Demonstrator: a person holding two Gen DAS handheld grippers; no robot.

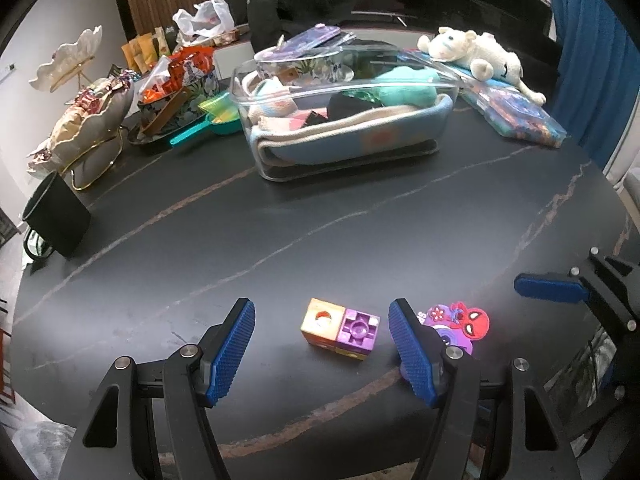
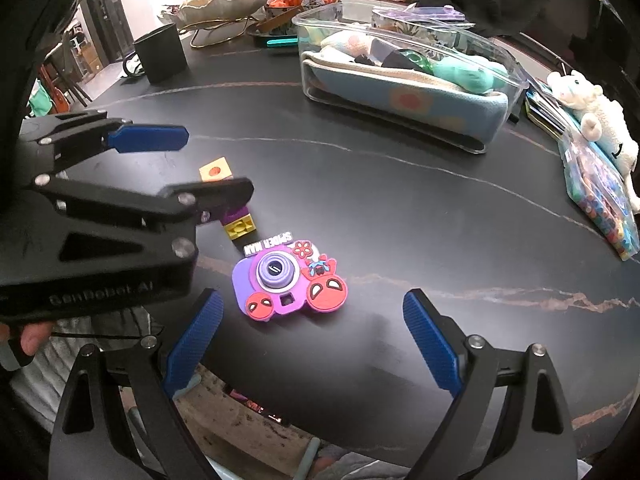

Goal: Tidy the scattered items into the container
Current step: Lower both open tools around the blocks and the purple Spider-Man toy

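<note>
Okay, your left tool gapes wide around the block stack on the table, right tool also spread; squeeze off-centre and the blocks may split apart.

My tabletop is dark with pale veins. Near my edge lie the blocks; at their 3 o'clock, the toy camera. The clear bin sits at 12, a black mug at 10, a bead bag at 2.
</note>
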